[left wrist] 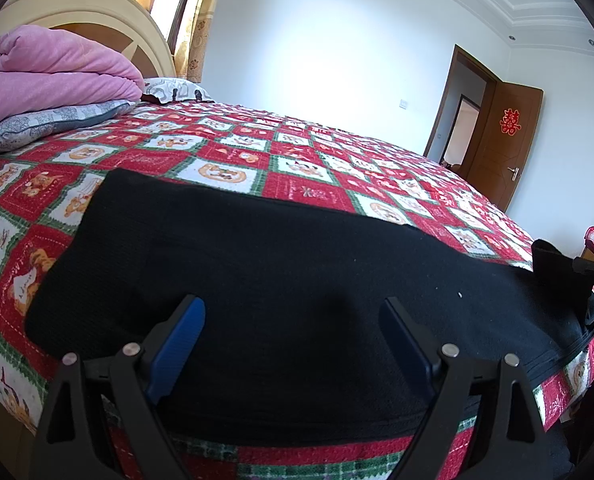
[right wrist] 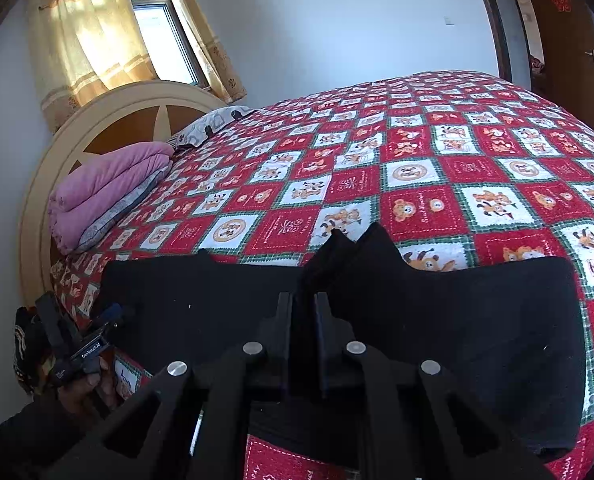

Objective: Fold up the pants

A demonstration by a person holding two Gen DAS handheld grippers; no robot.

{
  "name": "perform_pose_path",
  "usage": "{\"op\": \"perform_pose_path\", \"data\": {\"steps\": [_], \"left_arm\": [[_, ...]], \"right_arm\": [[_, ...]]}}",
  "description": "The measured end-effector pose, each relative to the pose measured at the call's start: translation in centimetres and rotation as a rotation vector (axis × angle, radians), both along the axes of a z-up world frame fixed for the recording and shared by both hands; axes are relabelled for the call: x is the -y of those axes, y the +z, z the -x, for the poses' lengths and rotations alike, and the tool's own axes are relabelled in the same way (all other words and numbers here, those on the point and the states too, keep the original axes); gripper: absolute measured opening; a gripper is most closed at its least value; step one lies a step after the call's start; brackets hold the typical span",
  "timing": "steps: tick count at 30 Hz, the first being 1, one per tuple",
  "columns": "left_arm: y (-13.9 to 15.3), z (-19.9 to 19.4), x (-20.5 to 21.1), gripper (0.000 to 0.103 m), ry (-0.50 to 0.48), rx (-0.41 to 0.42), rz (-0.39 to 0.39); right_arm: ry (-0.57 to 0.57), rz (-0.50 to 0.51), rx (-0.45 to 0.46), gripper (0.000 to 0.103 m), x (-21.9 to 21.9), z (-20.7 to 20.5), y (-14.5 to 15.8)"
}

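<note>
From the left wrist, the black pants (left wrist: 281, 264) lie flat across the near edge of the bed (left wrist: 305, 152), on its red checked quilt, their long axis running side to side in front of the left gripper (left wrist: 293, 320). Its blue-padded jaws stand wide and hold nothing, poised just over the cloth near one end of the garment. At the far right of this view a raised flap of the pants stands up where the right gripper (left wrist: 577, 266) pinches it. From the right wrist, the right gripper (right wrist: 305, 304) has its jaws narrow, clamped on a bunched peak of the pants (right wrist: 457, 320) that rises just ahead of the fingertips; the rest of the cloth spreads flat to both sides. The left gripper (right wrist: 109, 316) shows low at the left, held in a hand (right wrist: 85, 384) at the other end of the garment. I judge the right hand, already gripping, is the one placed to carry its end along the long axis toward the left.
</note>
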State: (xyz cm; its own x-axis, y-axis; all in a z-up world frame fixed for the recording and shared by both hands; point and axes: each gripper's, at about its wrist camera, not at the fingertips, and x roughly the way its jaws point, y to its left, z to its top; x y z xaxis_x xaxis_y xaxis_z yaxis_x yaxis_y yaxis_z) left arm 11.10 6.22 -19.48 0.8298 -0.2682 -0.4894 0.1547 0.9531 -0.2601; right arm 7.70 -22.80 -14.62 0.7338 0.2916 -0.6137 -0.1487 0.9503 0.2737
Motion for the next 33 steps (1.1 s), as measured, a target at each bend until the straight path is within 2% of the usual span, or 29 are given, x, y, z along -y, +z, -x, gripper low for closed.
{"op": "perform_pose_path", "data": {"steps": [16, 33], "left_arm": [[0.0, 0.0, 0.0, 0.092, 0.001, 0.0, -0.002], [0.0, 0.0, 0.1, 0.092, 0.002, 0.0, -0.005]], "right_arm": [[0.047, 0.02, -0.016, 0.01, -3.2, -0.9, -1.1], [0.105, 0.147, -0.016, 0.01, -8.0, -1.4, -2.6]]}}
